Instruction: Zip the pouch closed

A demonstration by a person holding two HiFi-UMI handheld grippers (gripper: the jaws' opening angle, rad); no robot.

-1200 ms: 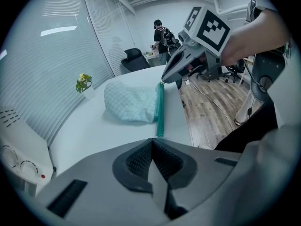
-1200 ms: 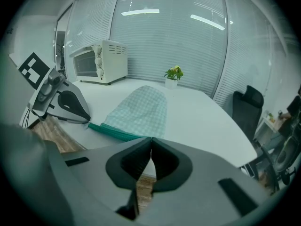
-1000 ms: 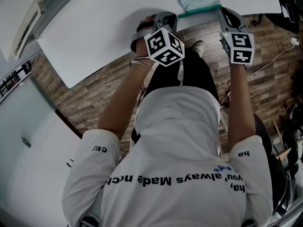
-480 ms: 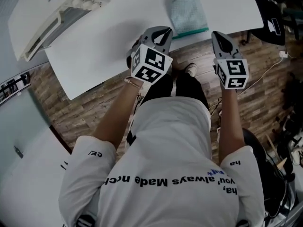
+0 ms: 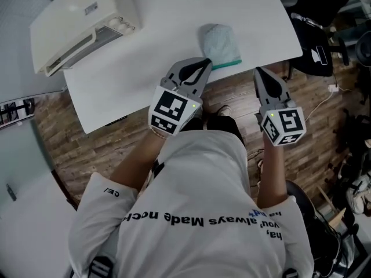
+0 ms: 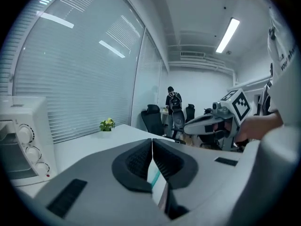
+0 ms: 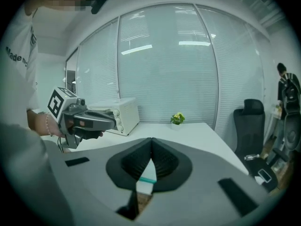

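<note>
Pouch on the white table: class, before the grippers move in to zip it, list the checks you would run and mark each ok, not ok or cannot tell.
1. Pouch lies on the table, near its front edge: ok.
2. Left gripper empty: ok, fingers together on nothing.
3. Right gripper empty: ok, fingers together on nothing.
4. Fingers opened for a grasp: not ok, both shut.
5. Zip pull found, zip state known: cannot tell, too small.
6. A gripper steadying the pouch: not ok, both hang short of it.
</note>
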